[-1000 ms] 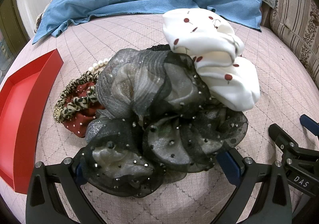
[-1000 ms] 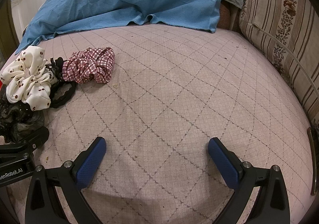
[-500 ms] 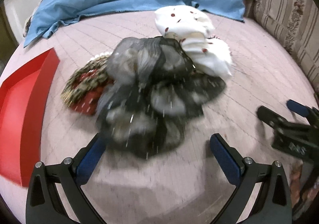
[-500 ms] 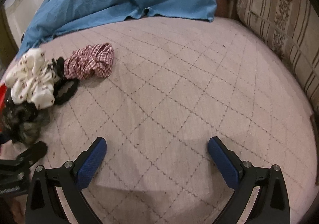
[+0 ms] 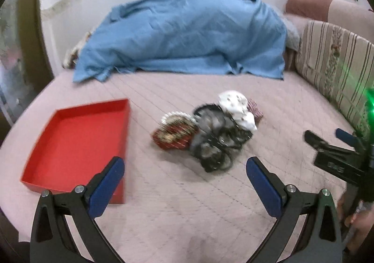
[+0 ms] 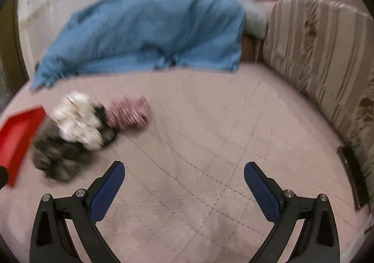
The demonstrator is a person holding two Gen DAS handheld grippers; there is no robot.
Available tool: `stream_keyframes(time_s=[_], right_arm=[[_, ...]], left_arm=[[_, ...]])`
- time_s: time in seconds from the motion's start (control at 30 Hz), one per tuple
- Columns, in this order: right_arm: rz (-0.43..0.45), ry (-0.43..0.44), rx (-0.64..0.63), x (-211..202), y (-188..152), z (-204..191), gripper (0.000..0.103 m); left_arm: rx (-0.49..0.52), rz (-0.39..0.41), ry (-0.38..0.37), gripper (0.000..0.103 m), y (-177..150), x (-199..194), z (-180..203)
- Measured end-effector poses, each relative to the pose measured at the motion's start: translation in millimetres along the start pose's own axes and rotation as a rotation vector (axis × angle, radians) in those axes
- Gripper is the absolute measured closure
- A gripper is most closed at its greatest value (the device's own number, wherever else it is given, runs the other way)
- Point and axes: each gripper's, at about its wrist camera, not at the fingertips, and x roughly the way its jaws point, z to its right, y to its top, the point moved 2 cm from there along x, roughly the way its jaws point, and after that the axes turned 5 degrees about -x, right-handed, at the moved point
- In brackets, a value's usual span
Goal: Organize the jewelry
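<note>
Both tongs, left (image 5: 184, 178) and right (image 6: 183, 181), gape wide, empty. Scrunchie pile (image 5: 210, 132) lies on the bed beside the red tray (image 5: 70, 136). Approach low; pinch one scrunchie only.

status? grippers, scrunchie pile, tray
Left gripper open, empty. Right gripper open, empty. Scrunchie pile on the bed, beside the red tray, which holds nothing. Nothing between.
</note>
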Motion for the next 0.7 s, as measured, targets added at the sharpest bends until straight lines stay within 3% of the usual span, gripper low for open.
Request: stream_keyframes(time_s=[0.2, 0.27, 0.37, 0.57, 0.7], right_arm=[[0.277, -0.078, -0.023, -85, 13, -20, 0.000], [0.328, -0.086, -0.041, -103, 15, -27, 0.000], [0.331, -0.060, -0.052, -116, 28, -36, 0.000], [0.469, -0.105, -0.023, -159, 35, -42, 0.000], [0.354, -0.027, -0.019, -148, 42, -45, 0.000]], left_arm=[[-0.043, 0.039, 0.003, 0.000, -1, -33, -24], [-0.047, 0.061, 0.005, 0.000, -2, -42, -29], [-0.040, 0.088, 0.012, 0.000, -2, -55, -32], [-0.066, 0.159, 0.017, 0.000, 2, -81, -41], [-0.076, 0.209, 0.026, 0.000, 3, -96, -46]])
